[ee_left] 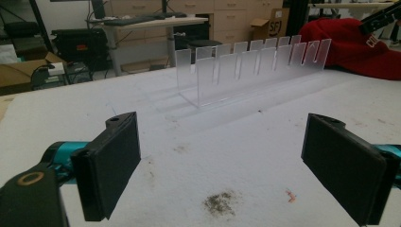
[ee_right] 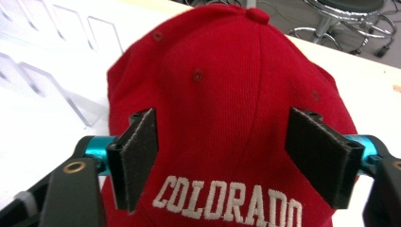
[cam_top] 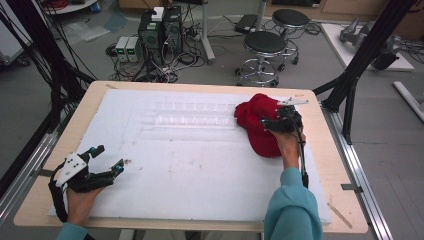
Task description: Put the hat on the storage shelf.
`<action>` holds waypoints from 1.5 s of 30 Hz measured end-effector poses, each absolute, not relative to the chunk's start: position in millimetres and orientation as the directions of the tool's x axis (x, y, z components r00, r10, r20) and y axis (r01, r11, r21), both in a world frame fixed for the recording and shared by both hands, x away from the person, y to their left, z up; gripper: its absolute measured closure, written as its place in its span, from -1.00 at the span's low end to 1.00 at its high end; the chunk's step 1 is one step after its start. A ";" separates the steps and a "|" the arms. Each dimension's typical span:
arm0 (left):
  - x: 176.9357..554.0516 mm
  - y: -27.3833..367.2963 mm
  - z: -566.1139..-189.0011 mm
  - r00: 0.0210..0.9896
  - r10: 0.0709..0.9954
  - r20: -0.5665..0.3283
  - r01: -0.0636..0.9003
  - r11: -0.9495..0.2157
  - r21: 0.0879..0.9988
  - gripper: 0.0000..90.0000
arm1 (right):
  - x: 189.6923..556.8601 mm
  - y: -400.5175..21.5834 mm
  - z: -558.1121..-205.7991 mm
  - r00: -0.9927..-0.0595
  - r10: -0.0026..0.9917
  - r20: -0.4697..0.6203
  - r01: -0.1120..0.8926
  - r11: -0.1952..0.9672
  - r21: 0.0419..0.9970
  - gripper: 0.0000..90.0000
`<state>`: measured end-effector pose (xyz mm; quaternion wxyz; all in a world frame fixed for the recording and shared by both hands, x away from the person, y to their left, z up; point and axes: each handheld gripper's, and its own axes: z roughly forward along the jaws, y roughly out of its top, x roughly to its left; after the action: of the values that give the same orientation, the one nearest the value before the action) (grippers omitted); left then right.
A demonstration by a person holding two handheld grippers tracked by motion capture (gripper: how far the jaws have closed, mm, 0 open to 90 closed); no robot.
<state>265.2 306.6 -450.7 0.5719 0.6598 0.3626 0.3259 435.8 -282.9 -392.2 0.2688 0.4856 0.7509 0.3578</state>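
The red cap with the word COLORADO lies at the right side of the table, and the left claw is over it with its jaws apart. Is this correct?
Not quite: the right claw is over the red cap, jaws apart, as the right gripper view shows. The left claw is at the table's near left corner, far from it.

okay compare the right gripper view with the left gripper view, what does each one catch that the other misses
The right gripper view alone gives the white COLORADO lettering across the cap's front, framed by the right gripper with its jaws apart. The left gripper view alone gives the left gripper, open over bare white sheet, and a desk behind. Both catch the red cap and the clear slotted rack.
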 end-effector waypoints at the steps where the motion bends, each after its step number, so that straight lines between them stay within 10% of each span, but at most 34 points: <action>1: 265.2 306.6 -450.7 0.525 0.851 0.015 0.106 -0.083 0.991 -0.72 | 436.6 -282.8 -393.1 -0.381 0.923 -0.053 0.538 0.268 0.799 -0.34; 26: 265.5 306.3 -450.8 0.521 0.854 0.009 0.108 -0.076 0.991 -0.71 | 439.7 -283.6 -397.8 -0.329 0.944 0.003 0.595 0.205 0.778 0.81; 45: 266.3 307.8 -450.6 0.521 0.854 -0.004 0.117 -0.066 0.991 -0.72 | 424.6 -292.6 -378.1 -0.305 0.950 0.070 0.544 0.113 0.831 0.93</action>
<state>266.3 307.8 -450.6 0.5745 0.6561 0.3698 0.3206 424.6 -292.6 -378.1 0.2534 0.5323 0.7018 0.3999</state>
